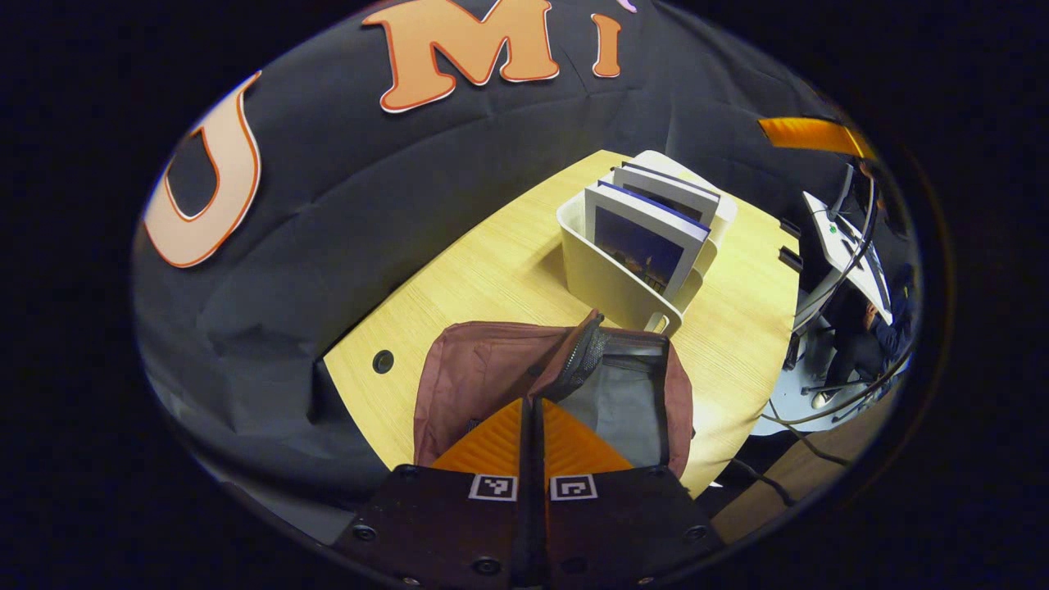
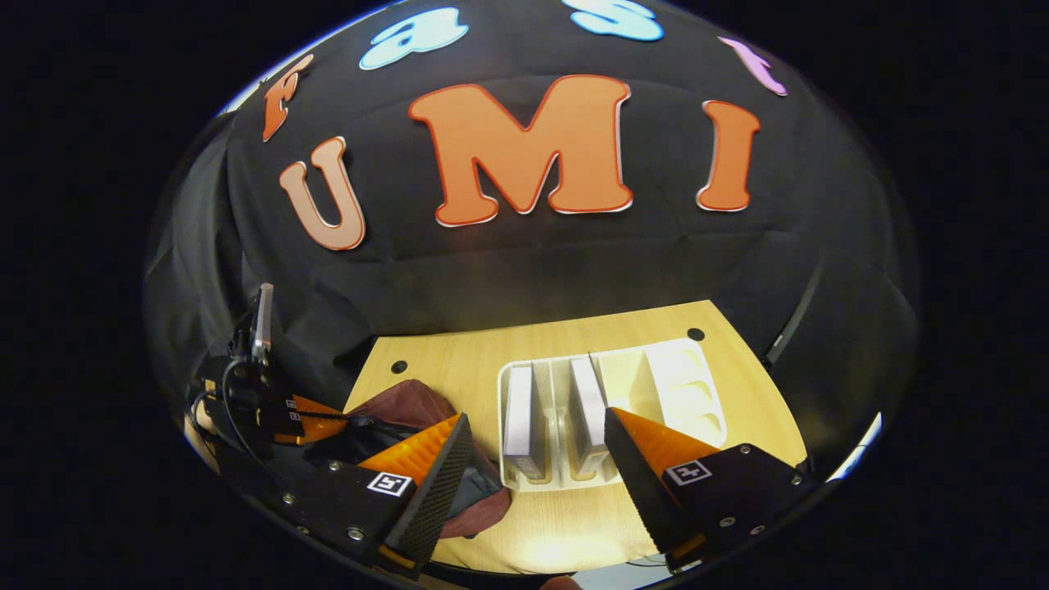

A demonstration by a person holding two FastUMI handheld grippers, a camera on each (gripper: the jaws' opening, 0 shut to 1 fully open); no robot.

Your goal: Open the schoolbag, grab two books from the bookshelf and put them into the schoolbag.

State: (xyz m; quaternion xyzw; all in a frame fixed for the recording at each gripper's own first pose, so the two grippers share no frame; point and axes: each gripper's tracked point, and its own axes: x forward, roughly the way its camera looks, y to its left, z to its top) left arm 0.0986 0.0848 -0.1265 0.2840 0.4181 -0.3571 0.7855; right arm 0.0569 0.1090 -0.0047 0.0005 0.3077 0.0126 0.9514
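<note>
My right gripper (image 2: 533, 459) hangs wide open and empty over the rack (image 2: 705, 385), straight above two upright books (image 2: 520, 418), spines running away from me. So the right is nearer. The bag (image 1: 483, 369) sits just beside the rack, mouth open. My left gripper (image 1: 531, 426) is closed over it, probably pinching the flap, though I can't be sure.

Wooden table (image 2: 459, 365) bearing schoolbag (image 1: 483, 377), bookshelf (image 2: 656, 385).
</note>
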